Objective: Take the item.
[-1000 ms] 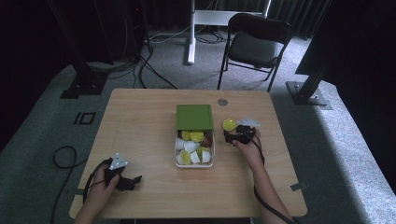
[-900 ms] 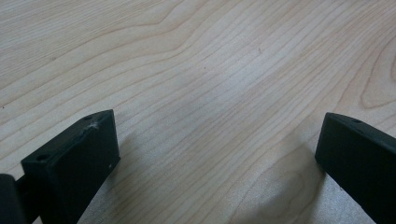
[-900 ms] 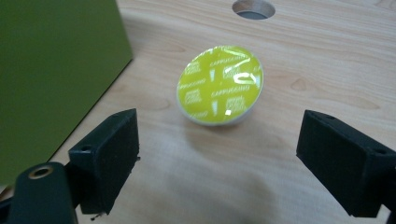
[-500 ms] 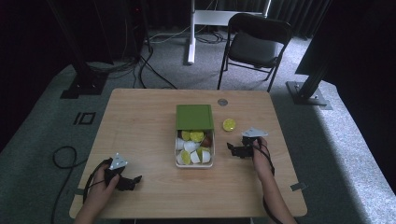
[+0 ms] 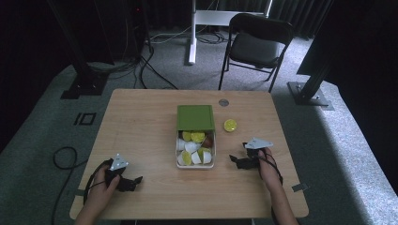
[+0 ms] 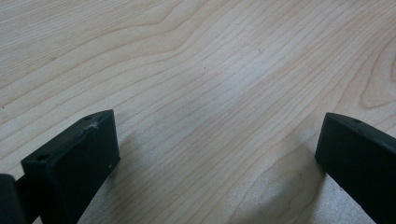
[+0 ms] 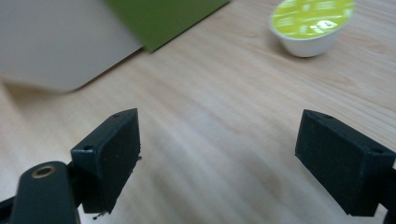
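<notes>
The right gripper [image 5: 240, 161] has drawn back toward the lower right, jaws wide and empty, leaving the lime-lidded capsule [image 5: 230, 125] alone beside the open box [image 5: 195, 117] at centre. That capsule looks delivered. The left gripper [image 5: 131, 182] rests lower left, agape, empty.

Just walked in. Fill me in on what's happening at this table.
A person sits at a wooden table with a gripper in each hand. Both are open and holding nothing. The left gripper rests near the table's front left corner. The right gripper sits just right of a white box filled with small capsules, its green lid slid toward the far end. One yellow-green capsule stands alone on the table beside the lid, beyond the right gripper.
</notes>
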Tool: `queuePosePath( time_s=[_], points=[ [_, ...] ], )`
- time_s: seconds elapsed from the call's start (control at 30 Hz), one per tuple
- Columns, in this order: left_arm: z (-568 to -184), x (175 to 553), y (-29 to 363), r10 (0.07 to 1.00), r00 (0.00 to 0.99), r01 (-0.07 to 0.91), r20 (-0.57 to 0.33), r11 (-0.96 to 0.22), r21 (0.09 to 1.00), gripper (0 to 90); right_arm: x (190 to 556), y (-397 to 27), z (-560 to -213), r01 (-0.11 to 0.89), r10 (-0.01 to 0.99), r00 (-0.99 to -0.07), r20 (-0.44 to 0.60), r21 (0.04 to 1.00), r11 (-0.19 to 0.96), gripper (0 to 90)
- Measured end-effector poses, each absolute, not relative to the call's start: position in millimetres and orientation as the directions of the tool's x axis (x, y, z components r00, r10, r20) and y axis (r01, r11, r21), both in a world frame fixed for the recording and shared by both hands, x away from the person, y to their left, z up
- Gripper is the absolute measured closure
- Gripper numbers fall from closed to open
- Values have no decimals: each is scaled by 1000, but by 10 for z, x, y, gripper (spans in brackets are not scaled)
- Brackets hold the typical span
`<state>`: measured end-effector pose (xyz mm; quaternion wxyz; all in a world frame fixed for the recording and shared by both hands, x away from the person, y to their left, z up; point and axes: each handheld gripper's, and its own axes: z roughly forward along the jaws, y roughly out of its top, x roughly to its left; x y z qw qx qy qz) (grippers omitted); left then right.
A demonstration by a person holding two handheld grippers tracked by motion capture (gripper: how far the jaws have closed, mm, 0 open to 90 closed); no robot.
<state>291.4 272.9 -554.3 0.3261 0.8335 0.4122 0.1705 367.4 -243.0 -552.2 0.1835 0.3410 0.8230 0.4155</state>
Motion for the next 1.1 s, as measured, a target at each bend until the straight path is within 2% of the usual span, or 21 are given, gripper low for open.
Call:
queuePosePath(
  time_s=[0.1, 0.2, 0.43, 0.77, 1.0, 1.1],
  points=[
    [-5543, 2915, 2729, 798, 602, 575, 16, -448, 684, 5, 3614, -2434, -5519, 388, 684, -729, -17, 813, 434, 139],
    [-5542, 2914, 2729, 798, 602, 576, 16, -448, 684, 5, 3515, -2436, -5520, 332, 589, -808, -4, 822, 462, 157],
    [-5543, 2915, 2729, 798, 602, 575, 16, -448, 684, 5, 3346, -2446, -5488, 273, 471, -882, 4, 819, 505, 157],
    [-5542, 2915, 2729, 798, 603, 575, 17, -449, 684, 5, 3164, -2600, -5493, 248, 405, -914, 18, 816, 523, 157],
    [-5543, 2914, 2729, 798, 602, 576, 16, -448, 684, 5, 3050, -2691, -5523, 189, 317, -948, -17, 773, 606, 157],
    [-5543, 2913, 2728, 799, 601, 576, 15, -447, 684, 5, 3017, -2728, -5537, 189, 316, -949, -18, 770, 610, 156]
  ],
)
